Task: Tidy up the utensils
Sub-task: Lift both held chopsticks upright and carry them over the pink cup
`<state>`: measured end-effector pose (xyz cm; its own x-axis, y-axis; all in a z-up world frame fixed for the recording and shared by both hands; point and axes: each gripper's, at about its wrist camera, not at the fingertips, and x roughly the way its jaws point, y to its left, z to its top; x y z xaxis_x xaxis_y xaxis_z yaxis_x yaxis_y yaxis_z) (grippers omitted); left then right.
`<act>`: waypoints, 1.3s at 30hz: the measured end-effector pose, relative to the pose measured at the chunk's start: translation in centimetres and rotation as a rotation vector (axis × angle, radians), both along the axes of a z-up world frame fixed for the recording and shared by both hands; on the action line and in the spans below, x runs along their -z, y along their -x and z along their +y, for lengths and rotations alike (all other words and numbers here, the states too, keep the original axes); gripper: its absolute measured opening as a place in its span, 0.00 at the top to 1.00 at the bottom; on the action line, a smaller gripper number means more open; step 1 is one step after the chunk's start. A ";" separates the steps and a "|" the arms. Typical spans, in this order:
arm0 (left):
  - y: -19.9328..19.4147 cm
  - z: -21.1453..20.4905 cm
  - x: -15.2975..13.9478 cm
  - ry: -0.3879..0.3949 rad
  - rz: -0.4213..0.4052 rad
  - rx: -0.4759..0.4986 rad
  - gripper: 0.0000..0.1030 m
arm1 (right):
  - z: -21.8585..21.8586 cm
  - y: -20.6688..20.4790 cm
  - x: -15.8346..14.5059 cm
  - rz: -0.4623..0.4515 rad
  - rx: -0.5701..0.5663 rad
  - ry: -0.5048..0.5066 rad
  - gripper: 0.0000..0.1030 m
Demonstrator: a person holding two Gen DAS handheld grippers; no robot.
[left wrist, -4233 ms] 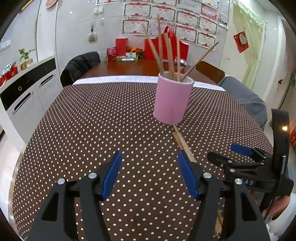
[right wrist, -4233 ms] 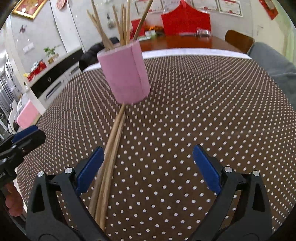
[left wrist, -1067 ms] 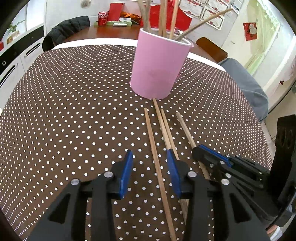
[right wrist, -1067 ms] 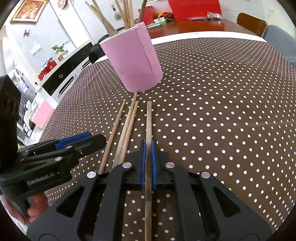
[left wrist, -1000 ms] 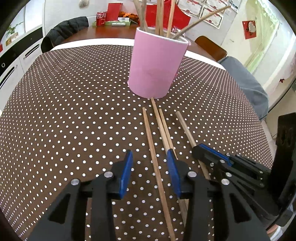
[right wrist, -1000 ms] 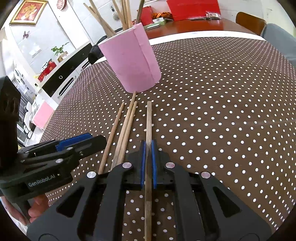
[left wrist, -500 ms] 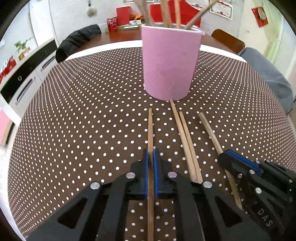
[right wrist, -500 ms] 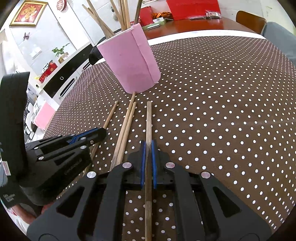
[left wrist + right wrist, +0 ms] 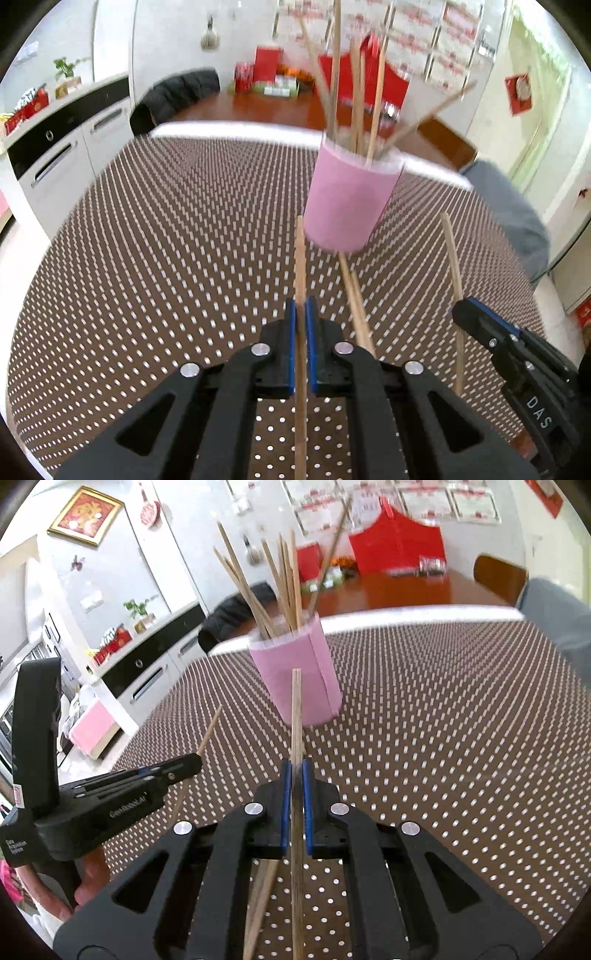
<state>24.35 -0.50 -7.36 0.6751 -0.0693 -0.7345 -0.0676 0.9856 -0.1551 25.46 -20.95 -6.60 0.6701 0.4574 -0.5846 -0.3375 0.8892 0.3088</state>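
A pink cup (image 9: 351, 199) with several wooden chopsticks standing in it sits on the brown dotted tablecloth (image 9: 166, 258); it also shows in the right wrist view (image 9: 299, 679). My left gripper (image 9: 301, 306) is shut on a chopstick (image 9: 300, 258), lifted off the cloth and pointing at the cup. My right gripper (image 9: 295, 768) is shut on another chopstick (image 9: 296, 709), also lifted. Two chopsticks (image 9: 354, 295) lie on the cloth between the grippers, just before the cup. Each gripper shows in the other's view: the right gripper (image 9: 458, 314) and the left gripper (image 9: 195, 762).
A white cabinet (image 9: 55, 147) stands at the left past the table's edge. A wooden table (image 9: 258, 107) with red boxes and a dark chair stand behind. A grey seat (image 9: 509, 218) is at the right edge.
Both grippers have risen from the cloth, each carrying its chopstick. A second ago the left gripper was open around its chopstick; it has since shut on it.
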 end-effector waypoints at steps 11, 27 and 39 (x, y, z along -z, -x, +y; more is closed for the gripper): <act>2.1 -1.3 -6.4 0.017 -0.227 0.019 0.94 | -0.7 1.6 -5.8 -0.176 0.026 -0.027 0.94; 0.6 -1.3 -13.2 0.117 -0.663 0.007 0.94 | -1.6 -0.8 -13.3 -0.420 0.109 -0.101 0.94; -5.2 -0.1 -14.4 0.113 -0.825 -0.081 0.94 | -1.4 -6.5 -15.4 -0.563 0.123 -0.176 0.94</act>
